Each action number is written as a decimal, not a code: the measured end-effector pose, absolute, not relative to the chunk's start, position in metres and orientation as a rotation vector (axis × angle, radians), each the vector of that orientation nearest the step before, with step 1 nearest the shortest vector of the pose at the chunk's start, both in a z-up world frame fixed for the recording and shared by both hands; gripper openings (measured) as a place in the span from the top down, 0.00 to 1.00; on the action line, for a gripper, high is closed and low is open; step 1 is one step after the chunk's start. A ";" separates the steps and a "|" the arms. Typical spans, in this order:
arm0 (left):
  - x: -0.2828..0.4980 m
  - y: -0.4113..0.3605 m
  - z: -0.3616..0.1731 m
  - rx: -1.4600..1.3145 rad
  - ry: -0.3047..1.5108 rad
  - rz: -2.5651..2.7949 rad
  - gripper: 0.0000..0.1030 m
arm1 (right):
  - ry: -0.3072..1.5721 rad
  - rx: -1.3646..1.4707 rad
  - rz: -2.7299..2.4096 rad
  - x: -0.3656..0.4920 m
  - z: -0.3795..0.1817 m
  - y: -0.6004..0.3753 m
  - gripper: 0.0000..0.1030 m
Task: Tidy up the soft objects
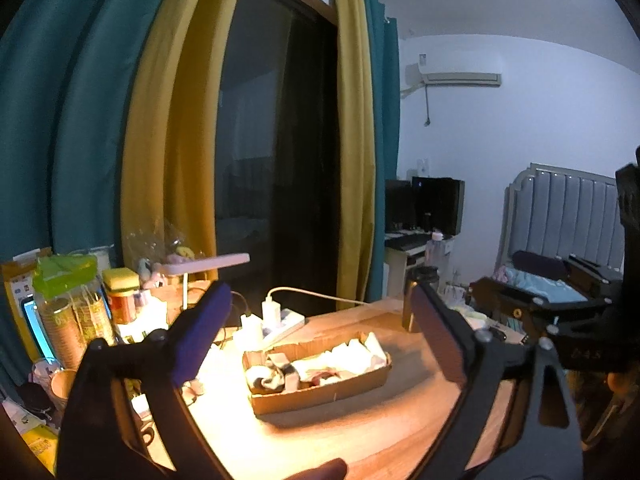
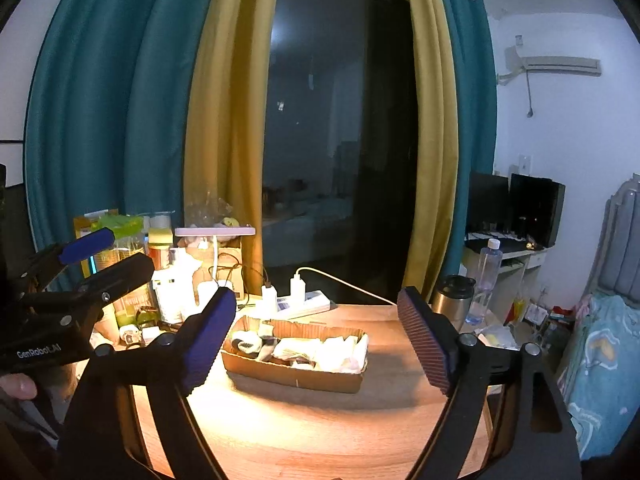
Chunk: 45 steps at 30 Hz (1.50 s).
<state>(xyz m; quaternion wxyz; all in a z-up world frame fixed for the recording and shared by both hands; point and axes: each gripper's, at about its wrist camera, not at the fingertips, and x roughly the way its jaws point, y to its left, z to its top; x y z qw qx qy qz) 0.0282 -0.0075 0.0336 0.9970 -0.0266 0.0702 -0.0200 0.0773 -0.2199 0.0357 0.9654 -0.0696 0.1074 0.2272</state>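
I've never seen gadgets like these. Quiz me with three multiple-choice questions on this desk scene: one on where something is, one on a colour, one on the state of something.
1. Where are the socks and other soft things?
A. Inside the cardboard box on the table
B. Hanging on the curtain
C. Between the fingers of the right gripper

2. What colour are the inner curtains framing the dark window?
A. Red
B. Yellow
C. White

3. How do the jaws of the left gripper stand?
A. Shut on a sock
B. Shut on nothing
C. Open, with nothing between them

Answers:
1 A: the box on the wooden top holds the rolled socks and white cloths.
2 B: yellow panels hang inside the teal ones.
3 C: the pads stand wide apart, only the table and box showing between them.
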 end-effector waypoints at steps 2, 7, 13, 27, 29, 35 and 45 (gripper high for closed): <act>0.027 -0.008 0.035 -0.055 0.139 -0.038 0.09 | 0.212 -0.143 0.458 0.075 0.036 -0.220 0.17; 0.026 -0.009 0.037 -0.055 0.145 -0.032 0.07 | 0.207 -0.139 0.450 0.074 0.037 -0.223 0.17; 0.028 -0.011 0.037 -0.051 0.159 -0.032 0.07 | 0.215 -0.134 0.442 0.078 0.035 -0.226 0.17; 0.024 -0.019 0.035 -0.040 0.128 0.044 0.07 | 0.215 -0.135 0.438 0.077 0.034 -0.228 0.17; 0.023 -0.022 0.035 -0.035 0.131 0.044 0.07 | 0.214 -0.136 0.437 0.078 0.033 -0.230 0.17; 0.023 -0.025 0.034 -0.028 0.132 0.043 0.07 | 0.214 -0.136 0.436 0.078 0.033 -0.231 0.17; 0.022 -0.025 0.035 -0.026 0.133 0.039 0.07 | 0.214 -0.137 0.436 0.078 0.033 -0.230 0.17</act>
